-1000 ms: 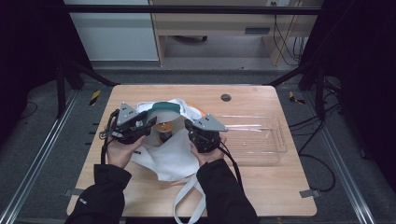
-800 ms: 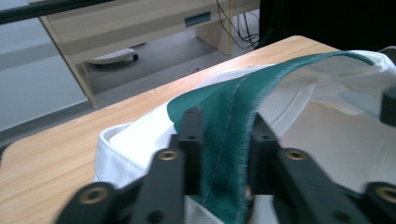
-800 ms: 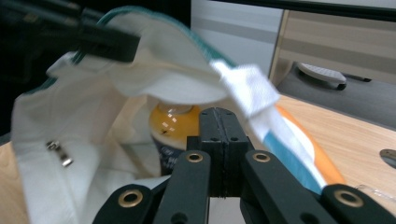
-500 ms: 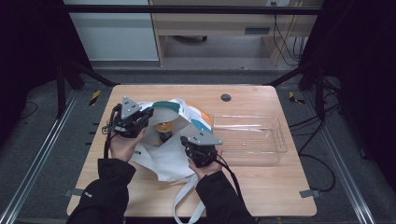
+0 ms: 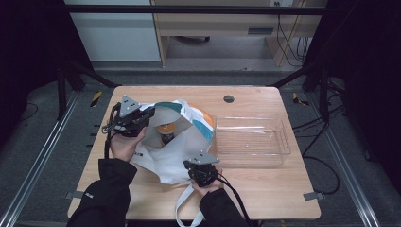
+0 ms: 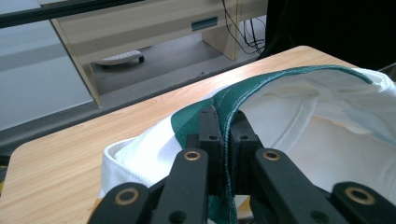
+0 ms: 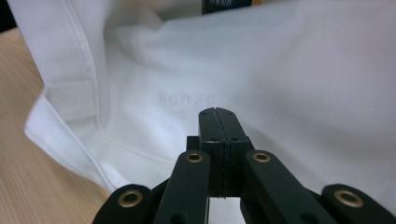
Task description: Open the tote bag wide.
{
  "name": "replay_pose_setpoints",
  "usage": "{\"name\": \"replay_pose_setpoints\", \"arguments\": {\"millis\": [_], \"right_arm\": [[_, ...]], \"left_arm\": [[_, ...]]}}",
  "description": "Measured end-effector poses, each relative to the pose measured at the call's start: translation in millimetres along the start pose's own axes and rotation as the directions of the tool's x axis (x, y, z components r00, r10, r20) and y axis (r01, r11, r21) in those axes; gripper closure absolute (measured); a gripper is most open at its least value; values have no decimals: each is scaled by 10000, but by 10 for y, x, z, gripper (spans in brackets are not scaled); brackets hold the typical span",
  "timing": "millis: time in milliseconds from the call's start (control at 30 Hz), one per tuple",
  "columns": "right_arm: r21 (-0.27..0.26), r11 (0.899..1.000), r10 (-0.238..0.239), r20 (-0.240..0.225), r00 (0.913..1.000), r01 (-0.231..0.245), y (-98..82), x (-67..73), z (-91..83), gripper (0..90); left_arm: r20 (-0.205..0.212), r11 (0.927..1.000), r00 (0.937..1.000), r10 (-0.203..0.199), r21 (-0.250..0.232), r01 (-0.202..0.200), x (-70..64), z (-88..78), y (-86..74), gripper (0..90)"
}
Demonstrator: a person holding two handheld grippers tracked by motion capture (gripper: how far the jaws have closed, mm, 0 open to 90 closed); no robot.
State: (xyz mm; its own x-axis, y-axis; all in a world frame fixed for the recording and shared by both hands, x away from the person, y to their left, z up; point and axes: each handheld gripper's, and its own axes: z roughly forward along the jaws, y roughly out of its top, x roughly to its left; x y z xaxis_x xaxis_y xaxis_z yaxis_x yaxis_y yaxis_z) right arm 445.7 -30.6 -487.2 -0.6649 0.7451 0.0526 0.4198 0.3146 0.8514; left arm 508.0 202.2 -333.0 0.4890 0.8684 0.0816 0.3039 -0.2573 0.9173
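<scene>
A white cloth bag [image 5: 177, 146] with green and orange trim lies on the wooden table [image 5: 265, 189], its mouth held up and open. My left gripper [image 5: 150, 113] is shut on the bag's green rim [image 6: 280, 81] at the upper left; the hem runs between its pads [image 6: 227, 126]. Inside the bag stands a dark item with an orange top [image 5: 165, 128]. My right gripper [image 5: 199, 163] is low by the bag's near corner. Its jaws [image 7: 218, 114] are shut with nothing between them, just in front of the white cloth [image 7: 280, 70].
A clear plastic tray [image 5: 249, 156] stands to the right of the bag. The bag's white strap [image 5: 182, 213] trails off the table's near edge between the person's forearms. A round hole [image 5: 229, 99] sits near the far edge.
My left gripper went up and left to the bag's rim and lifted it. My right gripper came down and toward the near edge, away from the bag's mouth.
</scene>
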Motion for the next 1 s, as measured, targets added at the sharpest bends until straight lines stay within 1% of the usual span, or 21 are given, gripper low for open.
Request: {"name": "replay_pose_setpoints", "arguments": {"millis": [167,233,267,300,333,367,500,600,800,900,1000], "right_arm": [[212,9996,-163,103,9998,160,-64,6,36,900],[426,9991,-91,101,9999,87,-106,-4,58,900],[426,9991,-91,101,9999,87,-106,-4,58,900],[609,9981,-76,75,9999,71,-138,-7,78,900],[612,9980,-155,73,9999,151,-146,-12,90,900],[677,9977,-84,19,10000,82,-147,-7,95,900],[949,9953,-177,57,9998,171,-168,-6,129,900],[1008,9948,-112,42,9999,107,-169,-8,136,900],[1061,9941,-206,45,9998,201,-172,-20,145,900],[1065,9941,-235,50,9997,228,-172,-20,147,900],[1095,9938,-199,-16,9998,199,-171,-22,146,900]], "left_arm": [[40,10000,10000,-28,-43,28,6,-2,-1,862],[58,10000,10000,-55,-56,56,10,1,-1,862],[58,10000,10000,-55,-56,56,10,1,-1,863],[74,10000,10000,-64,-65,64,14,4,2,862],[68,9999,10000,-60,-88,61,16,7,4,863],[75,9999,10000,-58,-82,59,18,9,7,863],[78,9999,9999,-107,-110,108,32,16,33,863],[61,9998,9999,-146,-110,146,42,31,58,863],[16,9999,9999,-119,-75,119,58,44,111,865],[-30,9998,9999,-147,-120,147,83,55,171,865],[-65,9999,9999,-142,-97,142,91,71,201,866]]}}
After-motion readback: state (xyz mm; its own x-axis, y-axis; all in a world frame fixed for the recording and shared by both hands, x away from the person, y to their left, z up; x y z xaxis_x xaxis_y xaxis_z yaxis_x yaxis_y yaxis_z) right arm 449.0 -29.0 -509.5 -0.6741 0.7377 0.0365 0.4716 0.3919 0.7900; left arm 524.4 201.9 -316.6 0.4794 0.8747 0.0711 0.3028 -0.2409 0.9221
